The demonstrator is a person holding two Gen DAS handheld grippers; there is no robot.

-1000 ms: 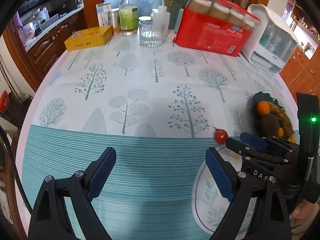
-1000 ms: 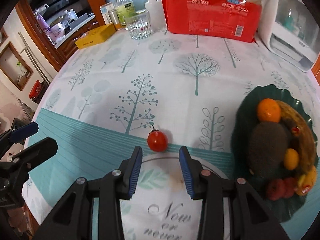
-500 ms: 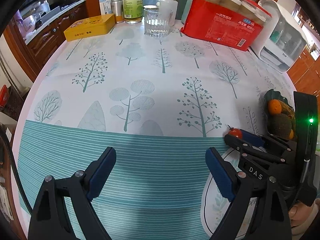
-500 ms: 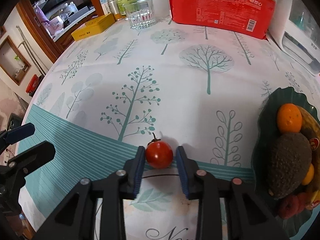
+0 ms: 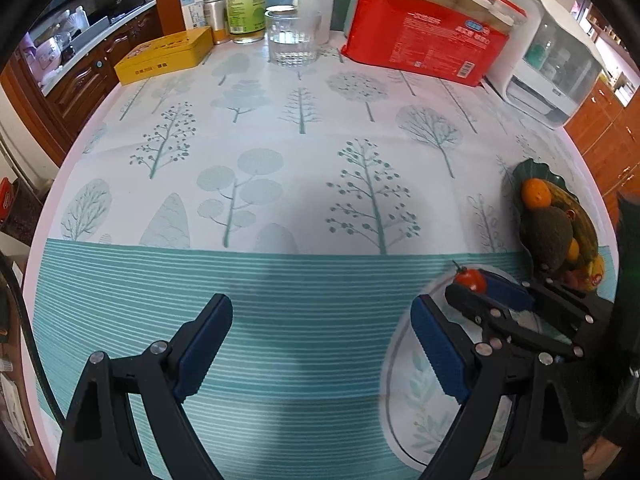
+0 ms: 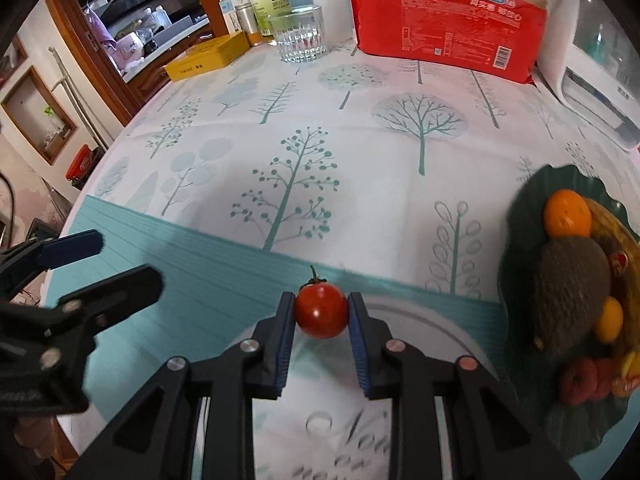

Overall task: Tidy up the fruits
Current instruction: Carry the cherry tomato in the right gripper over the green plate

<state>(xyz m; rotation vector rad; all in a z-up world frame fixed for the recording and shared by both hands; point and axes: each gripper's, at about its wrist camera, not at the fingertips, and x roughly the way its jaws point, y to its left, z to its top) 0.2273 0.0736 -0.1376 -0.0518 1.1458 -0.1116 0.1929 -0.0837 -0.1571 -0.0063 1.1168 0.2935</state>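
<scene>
R wrist view is showing the cherry tomato [image 6: 321, 311] close up, w/ both blue pads [image 6: 285, 344] pressing its sides; L wrist view is giving only a small side glimpse of it [image 5: 470, 279]. Right gripper [image 6: 321, 316] is clenching the tomato near the teal band of the tablecloth [image 6: 304, 128]. Left gripper [image 5: 322, 346] is hanging wide apart, holding nothing, over the striped part of the cloth. Dark green plate [image 6: 524, 204] w/ an orange [image 6: 567, 213], avocado [image 6: 570, 286] & other fruit is sitting just right of the tomato. Glass [image 5: 291, 36], yellow box [image 5: 166, 55] & red pack [image 5: 430, 44] are standing at the far edge; wooden cabinets behind.
</scene>
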